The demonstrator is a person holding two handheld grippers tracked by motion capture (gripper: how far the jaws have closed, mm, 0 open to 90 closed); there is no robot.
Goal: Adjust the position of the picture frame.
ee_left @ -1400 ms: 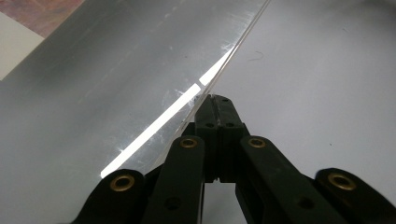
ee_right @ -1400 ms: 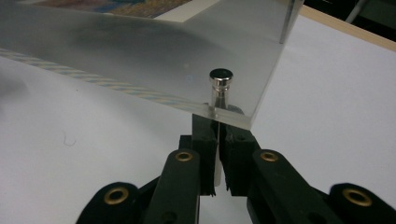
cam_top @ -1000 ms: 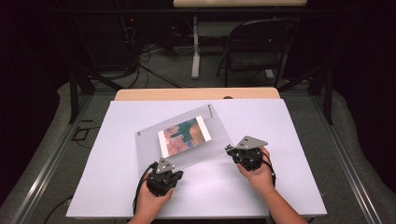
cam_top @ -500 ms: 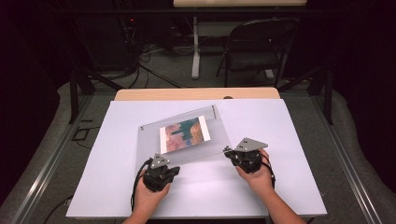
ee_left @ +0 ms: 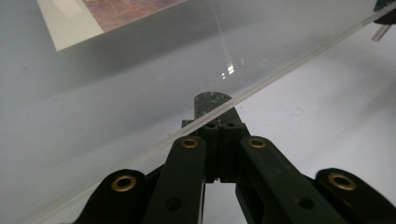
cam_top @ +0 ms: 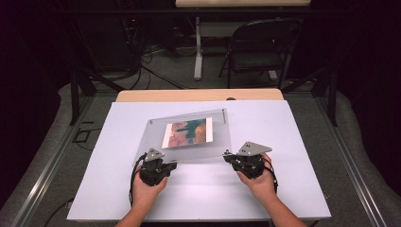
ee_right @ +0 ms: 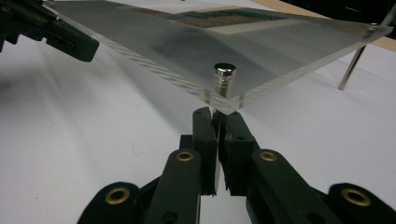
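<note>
We're holding the clear acrylic frame (cam_top: 189, 137) long axis spanning between jaws: left gripper (ee_left: 212, 109) clamping its near edge, right gripper (ee_right: 218, 122) clamping its corner standoff post (ee_right: 224, 80).

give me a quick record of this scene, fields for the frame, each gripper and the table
item: clear acrylic picture frame with a colourful print inside, metal standoff pins at its corners
frame pose: near edge lifted off the table, far side lower
left hand-held gripper: shut on the frame's near edge
right hand-held gripper: shut on the near right corner pin
surface: white table
</note>
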